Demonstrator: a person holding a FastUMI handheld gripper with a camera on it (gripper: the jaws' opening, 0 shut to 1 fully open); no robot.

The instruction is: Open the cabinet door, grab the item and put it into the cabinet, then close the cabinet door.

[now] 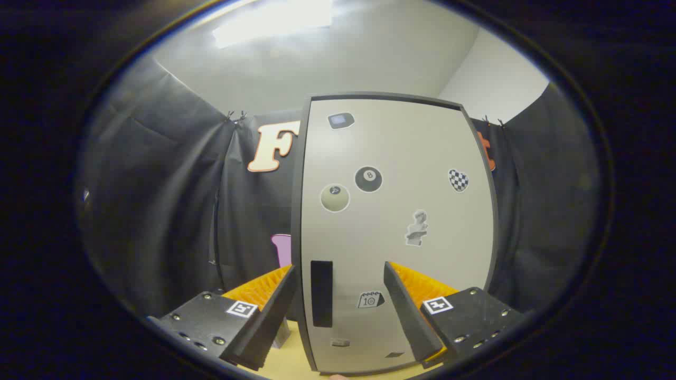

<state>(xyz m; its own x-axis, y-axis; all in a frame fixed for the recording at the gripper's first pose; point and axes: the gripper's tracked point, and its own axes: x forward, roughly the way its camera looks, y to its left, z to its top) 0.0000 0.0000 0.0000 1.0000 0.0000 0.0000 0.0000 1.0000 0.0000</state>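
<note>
Black cloth [174, 211] hangs pleated and clipped along its top edge, white walls [369, 58] rise above it, and a bright ceiling light [274, 21] glares overhead.

The gripper [338, 311] is level and points straight ahead. Its fingers [409, 311] are spread wide apart, gripping nothing.

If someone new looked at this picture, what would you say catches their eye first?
Most likely the tall pale cabinet door, shut and standing just ahead of the fingers, dotted with stickers such as a black eight ball and a checkered heart. Next, the dark vertical handle near its lower left edge, between the fingers of the open gripper.
</note>
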